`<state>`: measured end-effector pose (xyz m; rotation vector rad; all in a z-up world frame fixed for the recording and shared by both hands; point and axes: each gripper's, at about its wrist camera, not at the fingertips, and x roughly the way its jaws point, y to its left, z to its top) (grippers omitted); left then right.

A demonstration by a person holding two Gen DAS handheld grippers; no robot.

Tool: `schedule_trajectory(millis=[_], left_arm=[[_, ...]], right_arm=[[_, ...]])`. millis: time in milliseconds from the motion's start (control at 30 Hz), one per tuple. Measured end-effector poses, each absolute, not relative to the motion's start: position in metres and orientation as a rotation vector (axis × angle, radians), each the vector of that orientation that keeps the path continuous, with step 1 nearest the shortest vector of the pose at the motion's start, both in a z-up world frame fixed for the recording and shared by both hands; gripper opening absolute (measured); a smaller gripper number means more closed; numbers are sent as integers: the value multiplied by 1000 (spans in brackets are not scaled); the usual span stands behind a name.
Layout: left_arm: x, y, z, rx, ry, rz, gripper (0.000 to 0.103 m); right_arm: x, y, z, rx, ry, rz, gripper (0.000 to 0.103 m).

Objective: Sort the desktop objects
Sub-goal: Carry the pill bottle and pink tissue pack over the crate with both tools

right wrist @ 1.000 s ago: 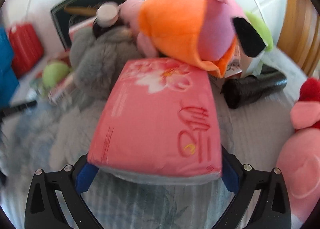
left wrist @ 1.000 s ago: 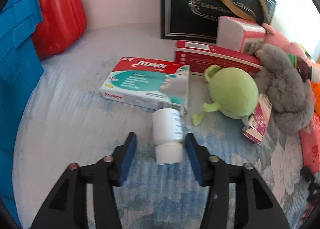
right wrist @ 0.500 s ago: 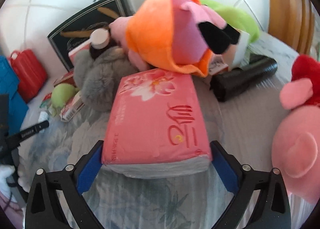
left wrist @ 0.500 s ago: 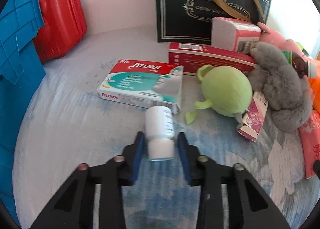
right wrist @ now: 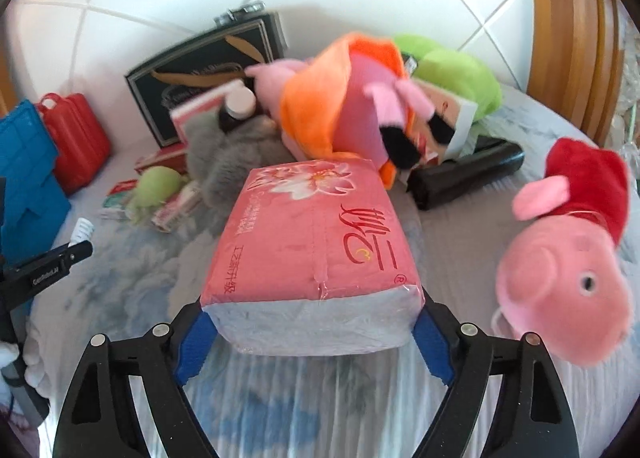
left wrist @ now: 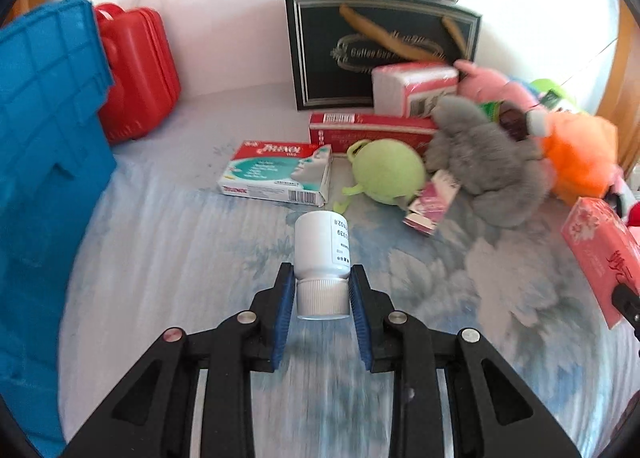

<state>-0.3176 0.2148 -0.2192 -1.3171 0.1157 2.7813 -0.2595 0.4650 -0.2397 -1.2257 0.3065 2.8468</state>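
Observation:
A white pill bottle [left wrist: 320, 246] hangs above the flowered bed sheet [left wrist: 180, 258], cap towards the camera. My left gripper [left wrist: 321, 278] is shut on its ribbed cap. In the right wrist view a pink tissue pack [right wrist: 316, 234] lies lengthwise between the blue pads of my right gripper [right wrist: 312, 318]. Those jaws are closing and the pads press on the pack's near corners. The same pack [left wrist: 596, 242] shows at the right edge of the left wrist view. The left gripper's finger [right wrist: 60, 258] with the bottle [right wrist: 82, 232] appears at the far left of the right wrist view.
A blue crate [left wrist: 40, 137] and a red case [left wrist: 136, 73] stand at the left. Behind are a black gift box [left wrist: 384, 49], a Tylenol box [left wrist: 276, 169], a green plush ball [left wrist: 388, 171] and a grey plush [left wrist: 488, 165]. An orange plush [right wrist: 320, 105], a pink pig plush [right wrist: 568, 270] and a black roll [right wrist: 468, 173] crowd the right.
My left gripper closed on the bottle's cap and lifted it off the sheet. My right gripper's jaws narrowed onto the tissue pack and it rose with the pack.

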Motion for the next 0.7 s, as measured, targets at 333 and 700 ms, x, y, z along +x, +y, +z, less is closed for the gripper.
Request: schedule_trajectory(millis=[333,700], left_arm=[[-229,205,-124,-1072,116,2889,27],[-139,152,-38,-783,89,3076,27]], right_arm=[[-190,443,-146,-982,232,3051,86],[-137,363,-58,-678,102,3288,86]])
